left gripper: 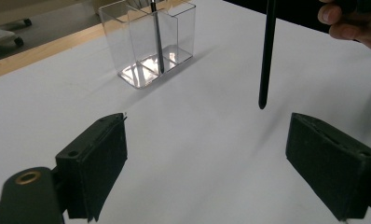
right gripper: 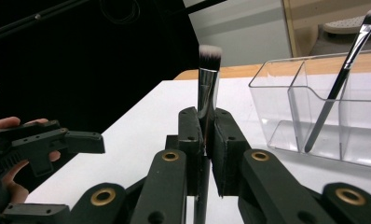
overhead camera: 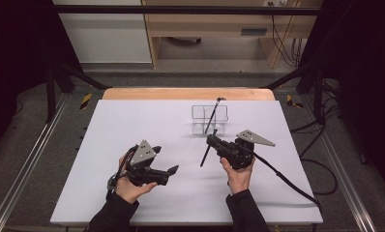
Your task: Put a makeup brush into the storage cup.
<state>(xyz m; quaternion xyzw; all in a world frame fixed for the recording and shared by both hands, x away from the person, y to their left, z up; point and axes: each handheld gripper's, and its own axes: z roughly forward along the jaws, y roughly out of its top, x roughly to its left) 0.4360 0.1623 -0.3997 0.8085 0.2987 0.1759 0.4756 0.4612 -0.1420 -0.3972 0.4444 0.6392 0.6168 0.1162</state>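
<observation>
While my left gripper [left gripper: 207,158] hangs with jaws apart, my right gripper [right gripper: 207,135] clamps a makeup brush [right gripper: 208,79] (bristles up) near the clear organizer [right gripper: 314,107].

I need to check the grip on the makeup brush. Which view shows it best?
The right gripper view: the right gripper is clamped on the brush close up. The high view shows it small; the left gripper view, just its handle hanging.

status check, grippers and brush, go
Right gripper shut on makeup brush, bristles up. Left gripper open, empty. Clear organizer ahead holds one brush already; path clear.
</observation>
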